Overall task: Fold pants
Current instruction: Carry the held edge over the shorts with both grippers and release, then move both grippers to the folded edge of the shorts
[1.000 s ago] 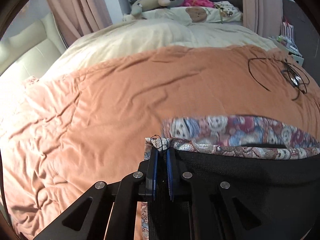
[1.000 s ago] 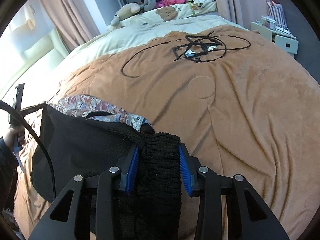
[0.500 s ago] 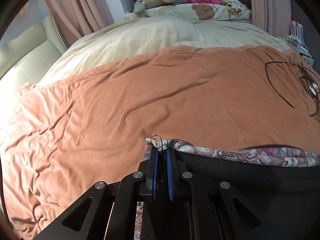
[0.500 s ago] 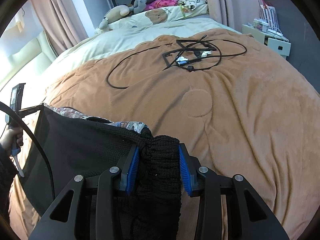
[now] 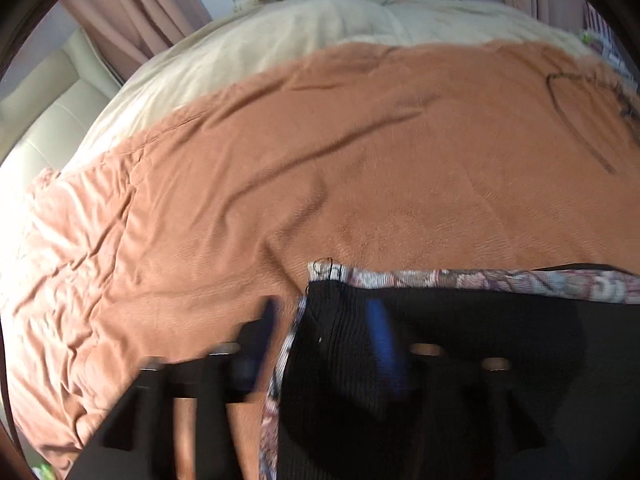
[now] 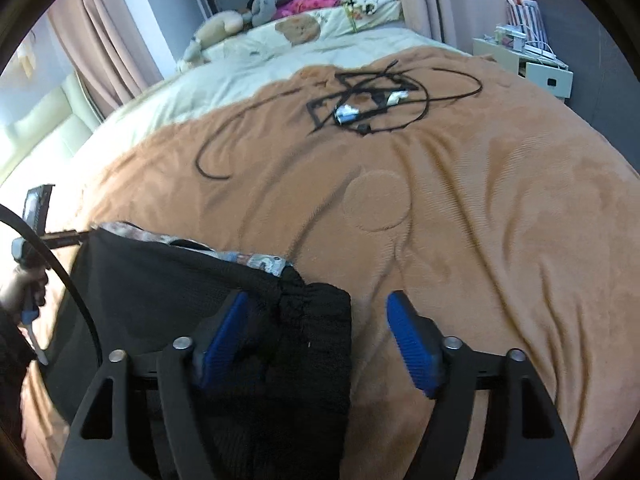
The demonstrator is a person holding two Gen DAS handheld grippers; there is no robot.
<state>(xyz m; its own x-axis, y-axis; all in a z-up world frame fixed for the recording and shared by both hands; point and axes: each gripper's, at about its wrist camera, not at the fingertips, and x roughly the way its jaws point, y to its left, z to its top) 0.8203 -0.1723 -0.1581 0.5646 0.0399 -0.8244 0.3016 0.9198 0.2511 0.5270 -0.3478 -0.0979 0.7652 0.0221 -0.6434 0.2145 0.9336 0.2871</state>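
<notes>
The pants are black knit with a patterned lining showing along their far edge. They lie on the orange blanket. My left gripper is open, its blue pads apart on either side of the pants' left corner. In the right wrist view the pants spread to the left, with a bunched black corner between the open fingers of my right gripper. The left gripper also shows at the far left of the right wrist view, held by a hand.
A tangle of black cables lies on the blanket further up the bed. Pillows and soft toys sit at the head. A white bedside unit stands at the right. Curtains hang at the back.
Both grippers were shut on the pants' corners and have opened. The pants have dropped flat onto the blanket, folded over so less of the patterned lining shows.
</notes>
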